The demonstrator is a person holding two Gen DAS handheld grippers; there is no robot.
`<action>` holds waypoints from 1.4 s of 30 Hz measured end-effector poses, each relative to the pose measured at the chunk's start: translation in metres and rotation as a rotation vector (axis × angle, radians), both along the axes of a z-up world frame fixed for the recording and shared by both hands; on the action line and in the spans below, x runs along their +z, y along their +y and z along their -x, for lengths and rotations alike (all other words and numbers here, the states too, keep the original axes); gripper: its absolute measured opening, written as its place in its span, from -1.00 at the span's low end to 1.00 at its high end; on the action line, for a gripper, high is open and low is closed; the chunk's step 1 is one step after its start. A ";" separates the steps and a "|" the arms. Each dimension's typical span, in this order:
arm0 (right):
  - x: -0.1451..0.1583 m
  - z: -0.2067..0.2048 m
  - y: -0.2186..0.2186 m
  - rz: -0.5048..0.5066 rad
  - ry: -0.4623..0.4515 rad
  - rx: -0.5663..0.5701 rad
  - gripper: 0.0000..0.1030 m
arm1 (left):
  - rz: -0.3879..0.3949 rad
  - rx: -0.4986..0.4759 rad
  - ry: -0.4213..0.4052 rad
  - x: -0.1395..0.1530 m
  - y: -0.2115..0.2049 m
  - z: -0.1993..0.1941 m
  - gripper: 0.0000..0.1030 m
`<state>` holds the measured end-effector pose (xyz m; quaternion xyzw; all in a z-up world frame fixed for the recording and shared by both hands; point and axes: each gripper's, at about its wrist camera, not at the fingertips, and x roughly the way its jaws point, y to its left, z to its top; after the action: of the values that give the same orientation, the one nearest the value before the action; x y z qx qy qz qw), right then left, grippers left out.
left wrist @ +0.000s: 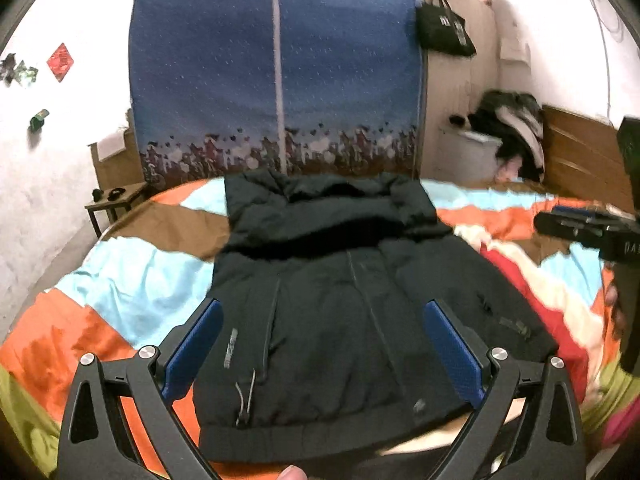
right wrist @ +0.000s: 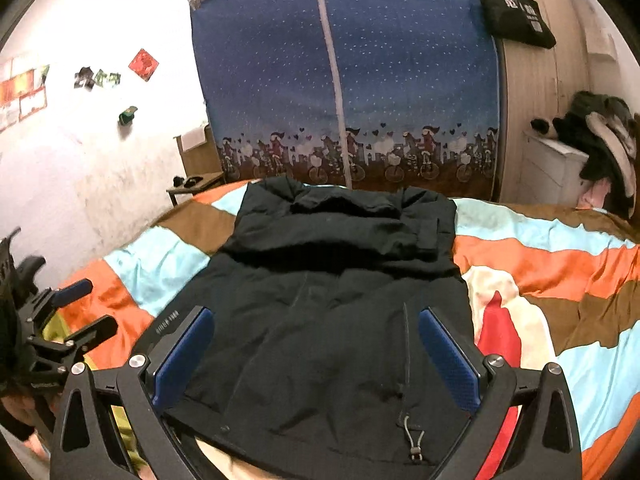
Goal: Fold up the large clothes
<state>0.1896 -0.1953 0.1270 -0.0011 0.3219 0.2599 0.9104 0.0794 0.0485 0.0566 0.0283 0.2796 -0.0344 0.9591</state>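
A: How far along does the folding look?

B: Partly done, by the look of it. The black jacket (left wrist: 332,312) lies on the striped bedspread (left wrist: 132,280), filling the centre of both views. Its sleeves seem to be folded in across the upper part, where a thick dark band of cloth (right wrist: 344,236) lies crosswise below the collar. No sleeve sticks out to either side, so the outline is roughly a rectangle.

A: And what is left?

B: Probably the lengthwise folds. The body is still at full length, hem to collar, so it likely needs doubling over once or twice to make a compact bundle.

A: Which way does it point?

B: The hem, with its drawcord toggle (right wrist: 414,438), is at the bottom of the frame, nearest the cameras. The collar end points to the top centre, toward the blue fabric wardrobe (left wrist: 276,68). So the long axis runs bottom to top in both pictures, straight away from the person.

A: What about the tongs?

B: The left gripper (left wrist: 324,344) hangs above the hem with its blue pads spread wide, holding nothing. The right gripper (right wrist: 316,348) is the same: wide apart, empty, over the lower right of the jacket. Each one also shows at the edge of the other's view.

A: Is either touching the cloth?

B: That cannot be told for certain; they seem to hover just above it.
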 end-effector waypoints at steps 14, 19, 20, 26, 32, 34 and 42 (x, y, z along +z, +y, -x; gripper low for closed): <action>-0.083 0.019 -0.002 0.061 0.124 0.016 1.00 | -0.014 -0.104 0.144 -0.075 -0.008 0.009 0.92; -0.110 0.020 -0.001 0.095 0.216 -0.017 1.00 | -0.026 -0.128 0.208 -0.097 -0.012 0.008 0.92; -0.116 0.020 0.000 0.104 0.243 -0.025 1.00 | -0.033 -0.132 0.218 -0.100 -0.013 0.007 0.92; -0.134 0.022 0.003 0.147 0.335 -0.028 1.00 | -0.071 -0.139 0.272 -0.116 -0.018 0.001 0.92; -0.139 0.020 0.005 0.186 0.372 -0.018 1.00 | -0.102 -0.133 0.323 -0.127 -0.020 -0.003 0.92; -0.139 0.020 0.005 0.201 0.378 -0.015 1.00 | -0.096 -0.128 0.336 -0.128 -0.016 -0.004 0.92; -0.142 0.019 0.005 0.235 0.415 0.043 1.00 | -0.087 -0.113 0.379 -0.130 -0.009 -0.004 0.92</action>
<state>0.1702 -0.1907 -0.0151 -0.0604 0.5301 0.2348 0.8125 0.0839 0.0394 -0.0737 0.0782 0.4542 -0.0807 0.8838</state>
